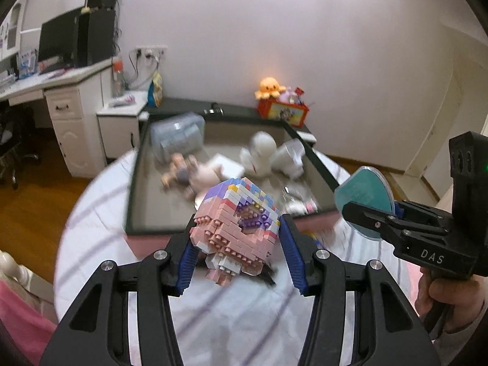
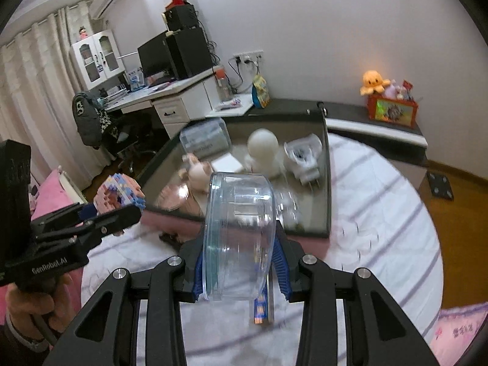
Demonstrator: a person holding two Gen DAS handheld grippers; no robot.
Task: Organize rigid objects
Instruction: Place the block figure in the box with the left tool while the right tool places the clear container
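My left gripper (image 1: 236, 238) is shut on a pink, white and purple block-built figure (image 1: 235, 222), held in the air above the striped bedsheet. In the right wrist view the same block figure (image 2: 120, 195) shows at the left in that gripper (image 2: 122, 210). My right gripper (image 2: 239, 262) is shut on a clear round plastic container with a teal lid (image 2: 238, 235), held on its side. In the left wrist view that container (image 1: 363, 201) appears at the right edge. Ahead lies an open dark-framed box (image 1: 137, 183) with toys inside.
The box (image 2: 326, 183) holds a clear storage tub (image 1: 178, 135), a white round-headed figure (image 1: 260, 155), a small doll (image 1: 183, 174) and a white packet (image 2: 302, 155). A small orange-blue item (image 2: 260, 308) lies on the sheet. A red toy bin with an orange plush octopus (image 1: 282, 106) stands behind.
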